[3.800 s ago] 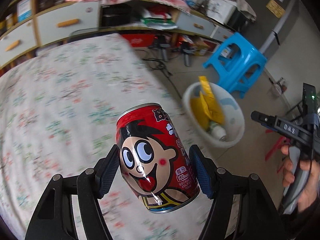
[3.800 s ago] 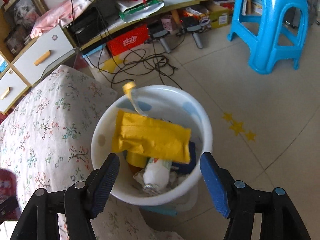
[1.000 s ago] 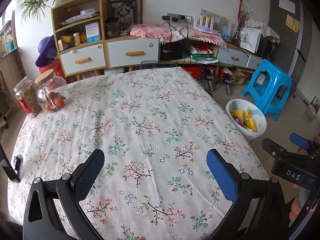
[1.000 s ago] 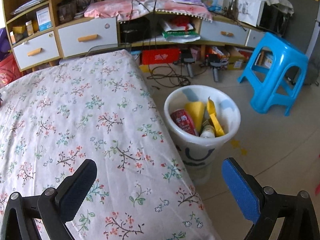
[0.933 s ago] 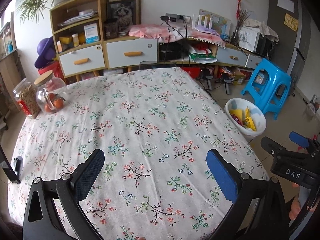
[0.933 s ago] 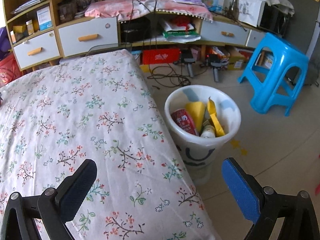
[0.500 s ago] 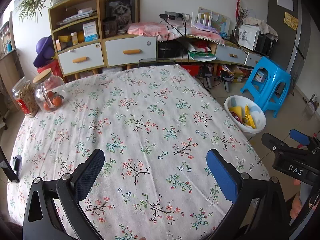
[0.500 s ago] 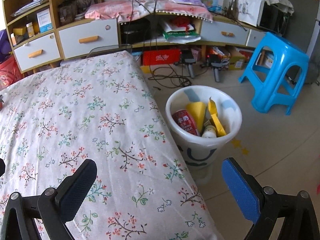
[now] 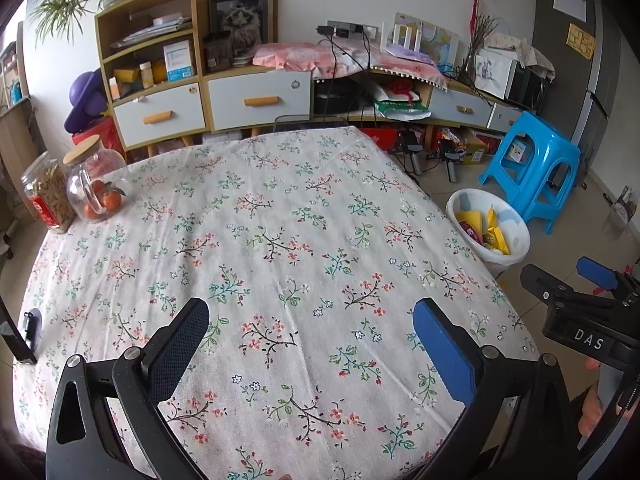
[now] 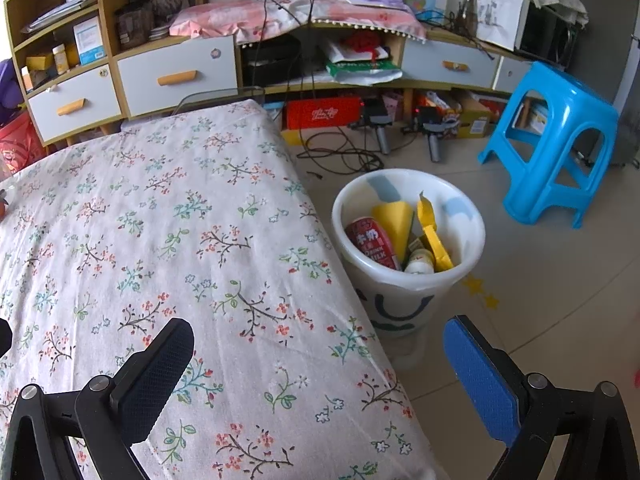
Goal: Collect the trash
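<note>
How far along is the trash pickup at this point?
It looks nearly or fully done. The red can lies in the white bin beside yellow wrappers. Nothing is in hand: the left gripper and right gripper are both open and empty above the floral tablecloth. Only two storage jars sit on it, which don't look like trash.

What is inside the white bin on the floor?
The bin holds a red can, a yellow packet, another bent yellow wrapper and a small white bottle. These cover whatever lies deeper, so the bottom cannot be seen.
</note>
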